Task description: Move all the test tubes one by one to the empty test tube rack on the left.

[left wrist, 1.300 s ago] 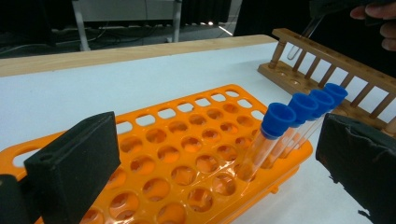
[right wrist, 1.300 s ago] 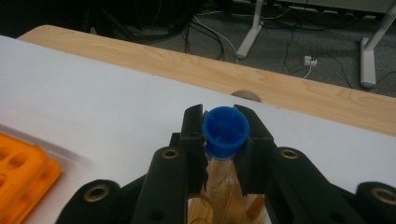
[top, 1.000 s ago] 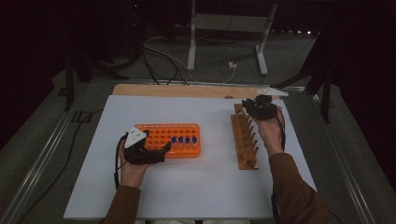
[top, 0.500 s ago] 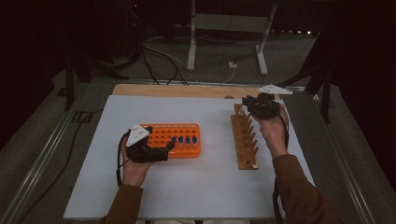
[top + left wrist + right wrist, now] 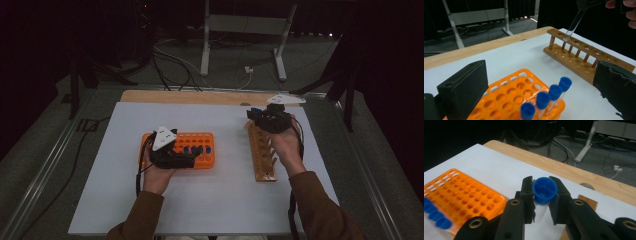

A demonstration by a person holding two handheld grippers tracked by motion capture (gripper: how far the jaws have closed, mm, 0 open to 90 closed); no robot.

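A: What's the surface like from where you sit?

B: I see a white sheet [image 5: 210, 200] over a pale wooden tabletop [image 5: 200, 96], with dark grey floor, loose cables [image 5: 170, 60] and a metal stand [image 5: 240, 30] behind. I can read no writing anywhere.

A: And your right hand-held gripper [image 5: 543, 195]?

B: Clamped tight on a clear plastic tube with a blue cap [image 5: 544, 188], held above the far end of the brown wooden tube rack [image 5: 261, 150].

A: The left one?

B: My left hand-held gripper [image 5: 192, 157] hangs with jaws wide apart, gripping nothing, over the orange plastic rack [image 5: 200, 140] with four blue-capped tubes [image 5: 549, 93].
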